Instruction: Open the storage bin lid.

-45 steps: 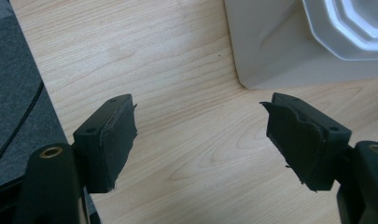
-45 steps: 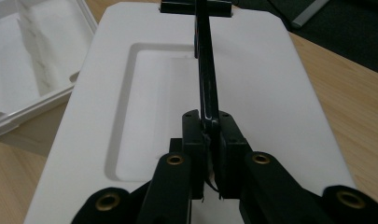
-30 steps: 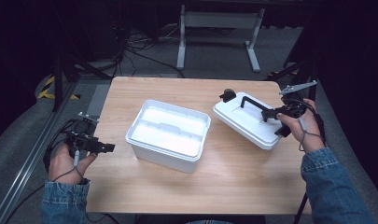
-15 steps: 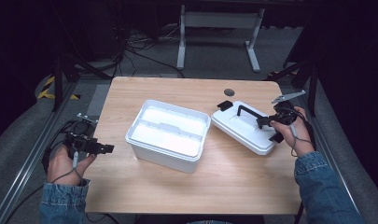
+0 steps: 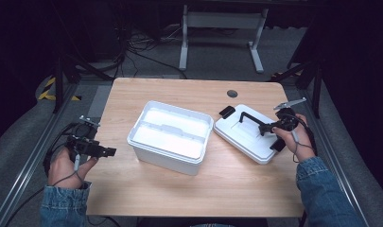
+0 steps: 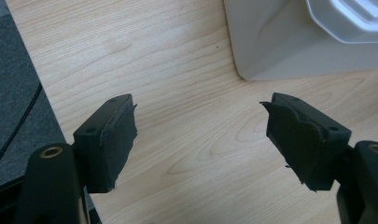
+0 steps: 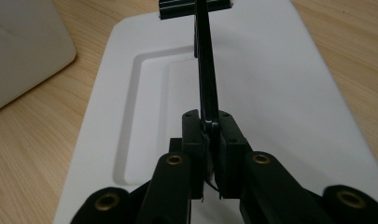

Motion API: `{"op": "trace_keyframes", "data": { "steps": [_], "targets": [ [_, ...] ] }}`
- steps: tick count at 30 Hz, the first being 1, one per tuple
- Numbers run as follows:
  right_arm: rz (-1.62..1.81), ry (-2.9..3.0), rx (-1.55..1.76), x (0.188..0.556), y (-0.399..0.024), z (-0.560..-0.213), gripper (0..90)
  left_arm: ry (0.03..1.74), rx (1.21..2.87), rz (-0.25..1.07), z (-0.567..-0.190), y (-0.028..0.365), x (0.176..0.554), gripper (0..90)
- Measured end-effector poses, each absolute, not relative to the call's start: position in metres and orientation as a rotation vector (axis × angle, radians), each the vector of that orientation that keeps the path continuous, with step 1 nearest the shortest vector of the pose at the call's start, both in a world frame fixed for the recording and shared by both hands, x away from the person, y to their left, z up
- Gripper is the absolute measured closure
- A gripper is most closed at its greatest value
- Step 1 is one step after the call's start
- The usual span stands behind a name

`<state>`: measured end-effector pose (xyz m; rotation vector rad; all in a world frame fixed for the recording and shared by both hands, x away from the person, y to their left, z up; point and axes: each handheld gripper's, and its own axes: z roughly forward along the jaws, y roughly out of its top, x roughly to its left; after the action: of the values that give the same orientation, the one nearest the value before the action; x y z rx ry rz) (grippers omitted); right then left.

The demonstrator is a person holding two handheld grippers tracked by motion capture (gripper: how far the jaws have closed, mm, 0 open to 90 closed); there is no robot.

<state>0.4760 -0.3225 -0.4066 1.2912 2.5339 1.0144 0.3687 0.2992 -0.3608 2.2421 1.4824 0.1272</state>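
High view: your right gripper [image 5: 266, 127], clamped on the handle [image 5: 252, 119], has lowered the lid [image 5: 248, 134] onto the table [image 5: 179, 189]; left gripper [image 5: 105, 152] unmoved, jaws apart.

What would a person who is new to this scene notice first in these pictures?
First, the open white box in the middle of the table, with nothing visible inside it. Just right of it lies its white lid, flat on the wood, and the right gripper is shut on the lid's black handle. The left gripper waits open at the table's left edge, holding nothing.
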Motion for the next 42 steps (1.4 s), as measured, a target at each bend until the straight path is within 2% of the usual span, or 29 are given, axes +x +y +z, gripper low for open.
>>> {"op": "trace_keyframes", "data": {
  "steps": [17,27,34,42],
  "targets": [
    [0.977,2.559,1.388,0.479,-0.333,-0.43,82.6,1.483,2.23,0.132,-0.36,0.3,0.368,25.0],
    [0.993,2.473,1.343,0.478,-0.335,-0.421,57.7,1.488,2.221,0.135,-0.36,0.3,0.367,25.0],
    [1.015,2.44,1.317,0.475,-0.339,-0.408,52.9,1.49,2.226,0.134,-0.36,0.301,0.365,25.0],
    [1.037,2.436,1.243,0.463,-0.33,-0.388,51.4,1.493,2.228,0.137,-0.359,0.301,0.361,24.9]
  ]
}}
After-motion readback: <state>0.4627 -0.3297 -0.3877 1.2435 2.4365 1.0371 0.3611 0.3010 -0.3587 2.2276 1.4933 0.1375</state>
